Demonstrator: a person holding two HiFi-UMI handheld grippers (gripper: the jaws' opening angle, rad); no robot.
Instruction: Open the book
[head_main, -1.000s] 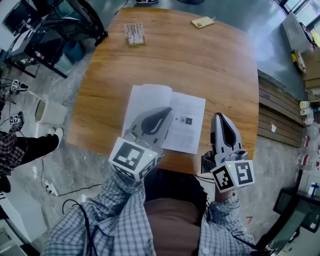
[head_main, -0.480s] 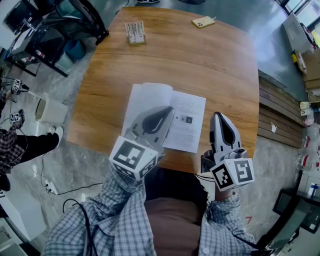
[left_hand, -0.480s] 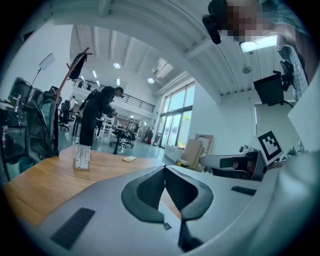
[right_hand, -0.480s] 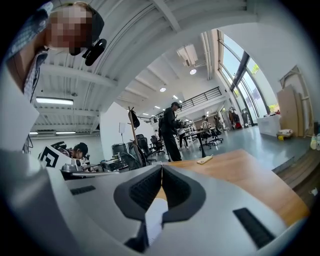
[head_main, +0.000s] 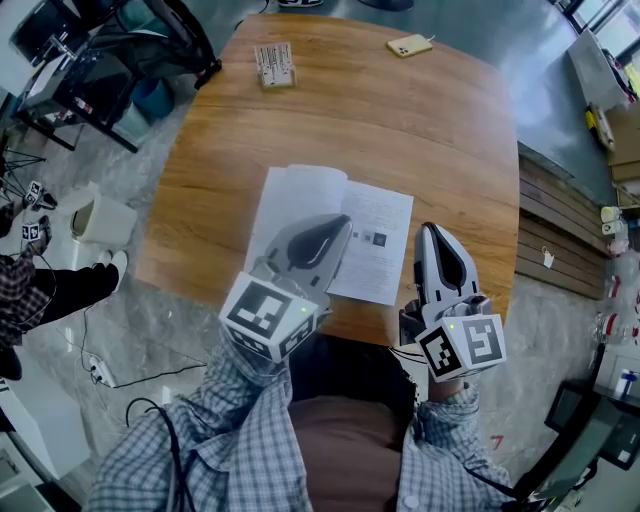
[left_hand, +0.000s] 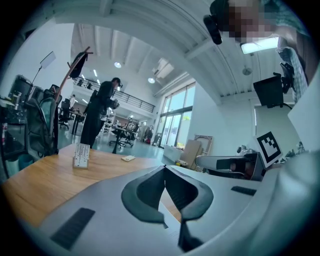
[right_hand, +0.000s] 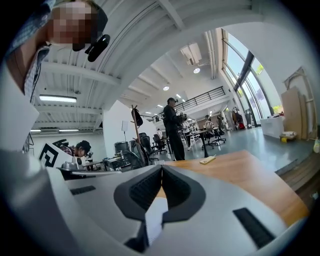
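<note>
The book (head_main: 378, 238) lies open and flat on the wooden table (head_main: 400, 130), white pages up, near the front edge. My left gripper (head_main: 345, 222) hovers over the book's left page with its jaws together and nothing between them; a strip of page (left_hand: 168, 206) shows below the left gripper (left_hand: 164, 168). To the right of the book, over the table's front right part, my right gripper (head_main: 432, 230) is also shut and empty. In the right gripper view the right gripper (right_hand: 161, 168) has a white page (right_hand: 155, 218) under its closed tips.
A yellow phone (head_main: 405, 44) and a small card stand (head_main: 272, 65) sit at the table's far end. A white bin (head_main: 100, 220) and a seated person's legs (head_main: 40, 290) are on the floor at left. Stacked boards (head_main: 555, 230) lie to the right.
</note>
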